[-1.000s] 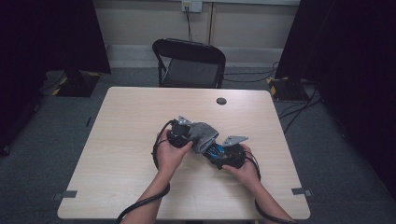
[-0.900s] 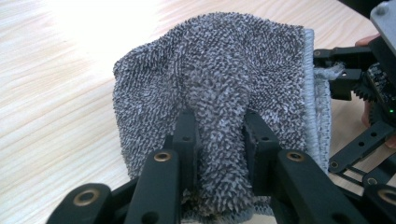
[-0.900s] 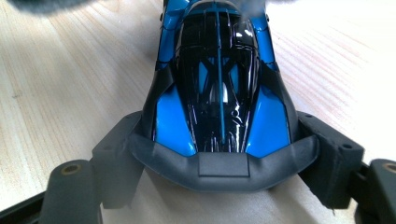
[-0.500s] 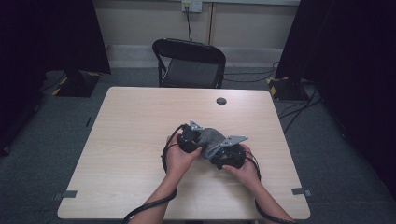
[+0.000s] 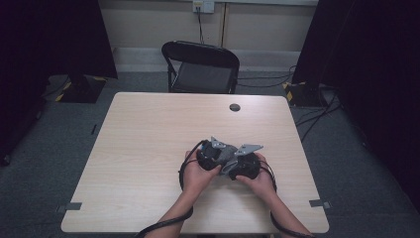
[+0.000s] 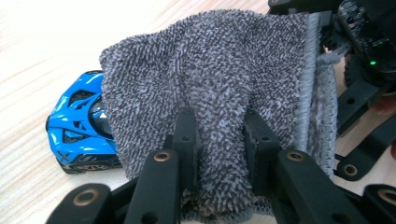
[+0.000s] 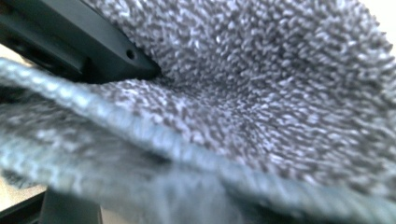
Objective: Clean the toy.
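One grey cloth, centre of the left gripper view, pinched between the left gripper fingers and draped over a blue toy car at lower left. Car's nose points left, beyond the fingertips. Right gripper: grip cannot be told.

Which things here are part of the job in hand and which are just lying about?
In the job:
- grey cloth, pinched in the left claw
- blue toy car, half under the cloth
- right claw, close against the cloth

Lying about:
- small dark round thing on the table
- black chair behind the table
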A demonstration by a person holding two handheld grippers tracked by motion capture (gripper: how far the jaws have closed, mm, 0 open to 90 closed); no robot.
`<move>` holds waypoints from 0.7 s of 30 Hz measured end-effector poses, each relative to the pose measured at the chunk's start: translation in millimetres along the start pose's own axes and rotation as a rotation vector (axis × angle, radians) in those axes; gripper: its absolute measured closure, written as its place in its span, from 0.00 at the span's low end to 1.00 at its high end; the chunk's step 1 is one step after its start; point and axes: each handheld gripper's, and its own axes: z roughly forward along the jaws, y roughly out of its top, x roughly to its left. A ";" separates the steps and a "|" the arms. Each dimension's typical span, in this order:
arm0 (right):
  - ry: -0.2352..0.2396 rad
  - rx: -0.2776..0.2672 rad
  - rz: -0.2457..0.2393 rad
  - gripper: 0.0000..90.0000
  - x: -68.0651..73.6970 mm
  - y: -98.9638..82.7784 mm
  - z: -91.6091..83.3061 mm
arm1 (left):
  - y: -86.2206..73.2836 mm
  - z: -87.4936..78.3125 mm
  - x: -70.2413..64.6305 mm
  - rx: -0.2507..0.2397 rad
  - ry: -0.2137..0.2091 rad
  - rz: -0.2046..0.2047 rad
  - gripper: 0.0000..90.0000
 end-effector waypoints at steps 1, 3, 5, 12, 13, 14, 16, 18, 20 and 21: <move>0.000 0.000 0.000 0.27 0.0 0.0 0.0 | 0.1 0.8 -0.2 -0.003 0.000 -0.009 0.78; 0.000 0.000 0.001 0.27 0.0 0.0 0.0 | 0.8 0.8 0.3 0.001 0.003 -0.005 0.78; 0.000 0.000 0.000 0.27 -0.1 0.0 0.0 | 1.1 1.1 1.1 0.002 0.008 -0.007 0.78; 0.001 0.001 0.002 0.27 0.0 0.0 -0.1 | 3.3 1.3 7.9 0.008 0.036 -0.018 0.78; 0.001 0.000 0.001 0.27 0.0 0.0 0.0 | 3.9 1.3 9.6 0.009 0.039 -0.018 0.78; 0.001 0.001 0.002 0.27 0.0 0.0 -0.1 | 4.5 1.3 11.5 0.013 0.047 -0.015 0.78; 0.001 0.001 0.001 0.27 0.0 0.0 -0.1 | 5.5 1.5 15.8 0.013 0.051 -0.027 0.78; 0.001 0.001 0.001 0.27 0.0 0.0 -0.1 | 6.3 1.4 20.7 0.019 0.061 -0.031 0.78; 0.001 0.001 0.001 0.27 0.0 0.0 -0.1 | 7.0 1.3 25.0 0.022 0.068 -0.040 0.78; 0.001 0.001 0.001 0.27 0.0 0.0 0.0 | 8.2 1.5 28.2 0.026 0.074 -0.044 0.78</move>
